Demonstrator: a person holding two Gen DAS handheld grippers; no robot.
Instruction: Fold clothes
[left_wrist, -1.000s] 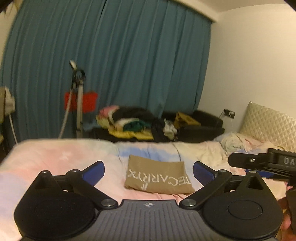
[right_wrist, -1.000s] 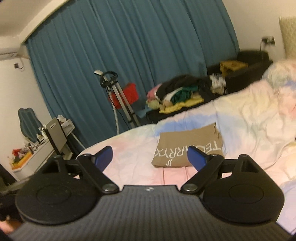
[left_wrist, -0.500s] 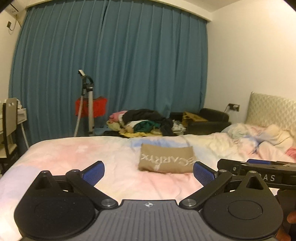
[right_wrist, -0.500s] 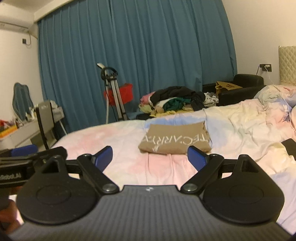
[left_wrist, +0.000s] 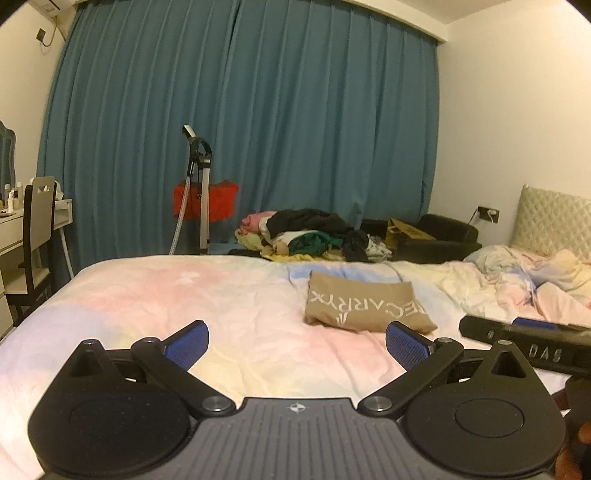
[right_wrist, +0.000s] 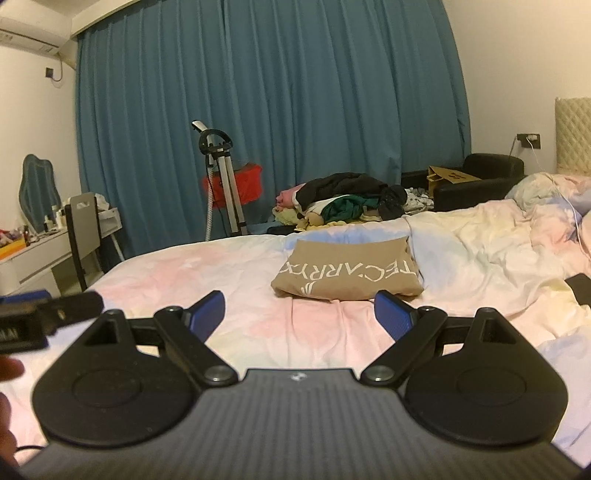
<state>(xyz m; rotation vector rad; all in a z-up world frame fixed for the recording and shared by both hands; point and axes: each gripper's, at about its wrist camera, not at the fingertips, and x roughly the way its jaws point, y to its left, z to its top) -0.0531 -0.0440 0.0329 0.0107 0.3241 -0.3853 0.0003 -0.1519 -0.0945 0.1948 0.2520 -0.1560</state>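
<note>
The folded tan garment with white lettering (left_wrist: 364, 308) is lying on the pastel tie-dye bedspread (left_wrist: 184, 291), reading upside down "TECARRYX"; the left gripper (left_wrist: 297, 345) is hovering short of it, spread wide and holding nothing. From the right wrist, the garment (right_wrist: 349, 275) is lying ahead of the right gripper (right_wrist: 300, 312), likewise agape and empty.

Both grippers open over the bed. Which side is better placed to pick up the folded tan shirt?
Right, probably. The right gripper has the tan shirt centred just ahead; from the left gripper it lies off to the right.
</note>
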